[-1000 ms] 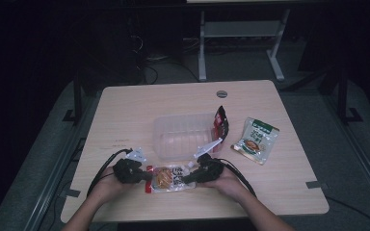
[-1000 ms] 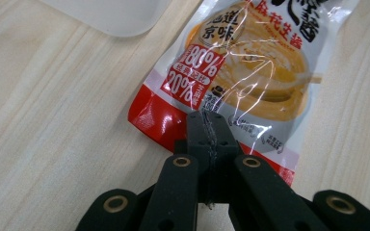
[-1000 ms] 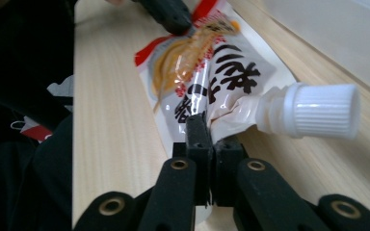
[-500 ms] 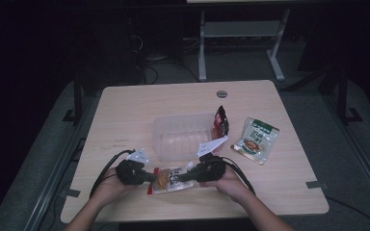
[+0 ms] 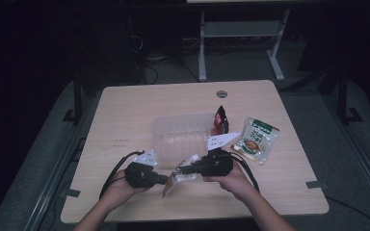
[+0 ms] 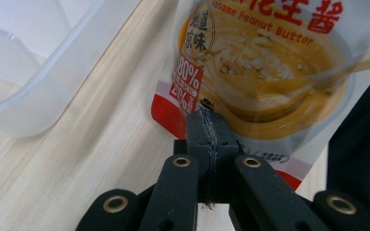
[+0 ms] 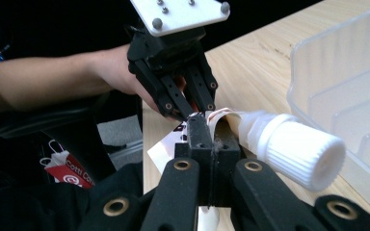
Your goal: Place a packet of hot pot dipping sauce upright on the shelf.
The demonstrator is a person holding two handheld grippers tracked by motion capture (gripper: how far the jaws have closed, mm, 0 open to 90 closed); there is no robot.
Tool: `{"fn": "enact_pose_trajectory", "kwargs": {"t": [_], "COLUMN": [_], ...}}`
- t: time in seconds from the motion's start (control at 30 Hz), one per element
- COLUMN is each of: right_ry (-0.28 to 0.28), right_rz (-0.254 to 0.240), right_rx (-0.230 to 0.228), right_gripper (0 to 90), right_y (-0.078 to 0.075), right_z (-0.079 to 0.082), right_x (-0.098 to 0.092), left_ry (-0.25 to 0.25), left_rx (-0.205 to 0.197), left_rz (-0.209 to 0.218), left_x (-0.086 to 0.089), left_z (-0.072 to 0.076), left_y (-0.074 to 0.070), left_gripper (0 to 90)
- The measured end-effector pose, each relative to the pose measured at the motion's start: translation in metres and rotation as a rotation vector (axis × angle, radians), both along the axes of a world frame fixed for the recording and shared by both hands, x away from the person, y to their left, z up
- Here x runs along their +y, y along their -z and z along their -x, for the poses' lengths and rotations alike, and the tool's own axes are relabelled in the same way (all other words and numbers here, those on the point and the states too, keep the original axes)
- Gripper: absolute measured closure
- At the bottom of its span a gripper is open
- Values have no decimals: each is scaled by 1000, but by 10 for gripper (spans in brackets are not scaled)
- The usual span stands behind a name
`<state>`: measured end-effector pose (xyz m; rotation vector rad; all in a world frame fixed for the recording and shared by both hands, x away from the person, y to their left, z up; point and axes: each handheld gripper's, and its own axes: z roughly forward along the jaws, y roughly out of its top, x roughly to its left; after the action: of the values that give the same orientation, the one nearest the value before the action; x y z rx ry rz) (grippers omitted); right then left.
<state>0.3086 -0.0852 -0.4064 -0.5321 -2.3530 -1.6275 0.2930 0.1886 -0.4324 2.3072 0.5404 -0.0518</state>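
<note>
Both grippers are clamped on one pouch [image 5: 179,176], held between them just above the near part of the desk [image 5: 125,120]. The left gripper [image 6: 207,126] has its fingers [image 6: 198,134] pressed together on the pouch's lower edge, by the red band. The right gripper [image 7: 207,132] pinches the crumpled top beside the spout, fingers [image 7: 197,139] closed on the film. The pouch is glossy, white and red, printed with a bowl of tan paste, red Chinese characters and "Sesame Peanut Butter". Its white ribbed cap [image 7: 301,154] sticks out sideways. Just beyond it stands a clear plastic tub [image 5: 185,137]. Farther right lie a small dark red packet [image 5: 220,120] and a green-topped packet [image 5: 257,139].
</note>
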Motion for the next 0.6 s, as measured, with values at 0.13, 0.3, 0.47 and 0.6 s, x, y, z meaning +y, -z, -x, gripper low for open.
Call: {"fn": "enact_pose_trajectory", "kwargs": {"t": [0.13, 0.3, 0.47, 0.6], "right_ry": [2, 13, 20, 18], "right_rz": [-7, -9, -2, 10], "right_rx": [-4, -22, -36, -39], "right_gripper": [899, 899, 899, 899], "right_y": [-3, -9, -10, -12], "right_z": [1, 2, 2, 3], "right_x": [-3, -8, -10, -11], "left_ry": [-1, -14, -35, -58], "left_rx": [-9, -25, -41, -46], "left_rz": [8, 11, 7, 6], "left_x": [2, 15, 29, 36], "left_z": [1, 1, 1, 5], "left_y": [-3, -8, -14, -15], "left_gripper": [886, 825, 765, 682]}}
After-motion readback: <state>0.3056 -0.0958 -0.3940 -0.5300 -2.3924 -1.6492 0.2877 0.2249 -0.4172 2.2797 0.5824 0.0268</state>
